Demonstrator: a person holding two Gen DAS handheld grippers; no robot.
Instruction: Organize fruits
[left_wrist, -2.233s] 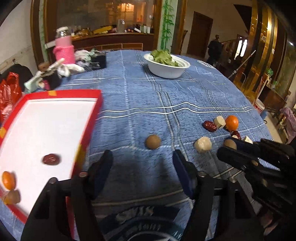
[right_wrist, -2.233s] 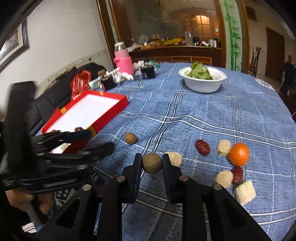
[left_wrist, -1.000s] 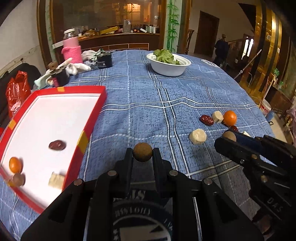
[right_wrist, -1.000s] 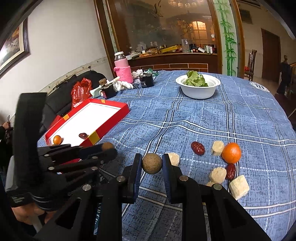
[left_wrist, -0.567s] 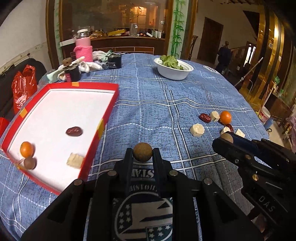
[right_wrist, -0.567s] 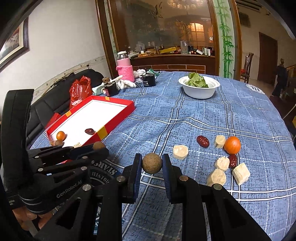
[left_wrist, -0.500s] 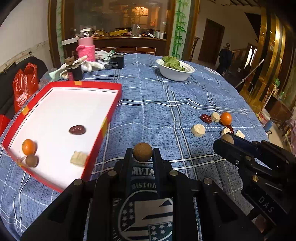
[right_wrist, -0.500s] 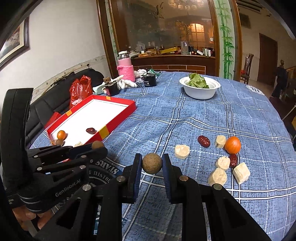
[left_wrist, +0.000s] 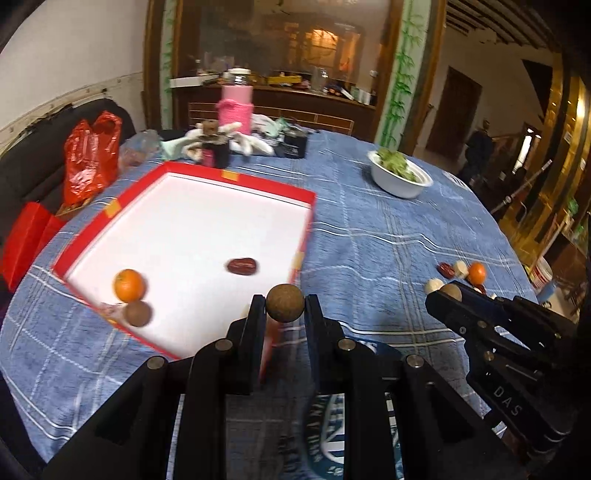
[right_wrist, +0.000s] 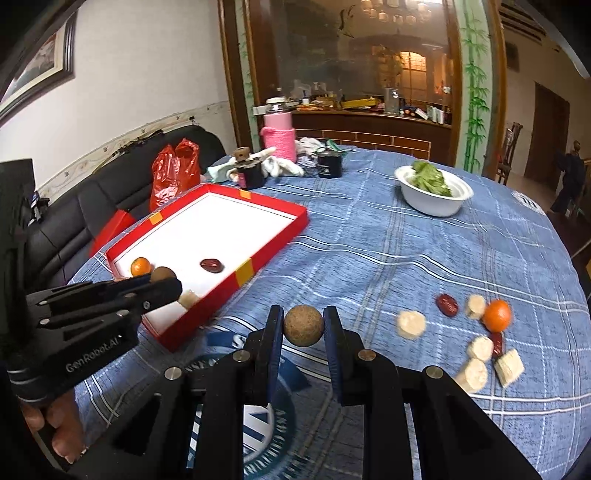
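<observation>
left tongs (left_wrist: 285, 308): clamped on a brown ball (left_wrist: 285, 303)
right tongs (right_wrist: 303, 328): clamped on a second brown ball (right_wrist: 303, 326)
risk: early release (round fruit) may roll past the red tray (left_wrist: 306, 229)

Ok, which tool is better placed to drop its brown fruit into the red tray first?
Left. Its tool holds a brown fruit right at the red tray edge; the right tool is farther off, over cloth.

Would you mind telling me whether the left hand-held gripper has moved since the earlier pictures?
Yes. The left hand-held gripper, shut on a brown round fruit, has swung toward the red tray; its tips now sit over the tray's near corner rather than the blue tablecloth.
</observation>
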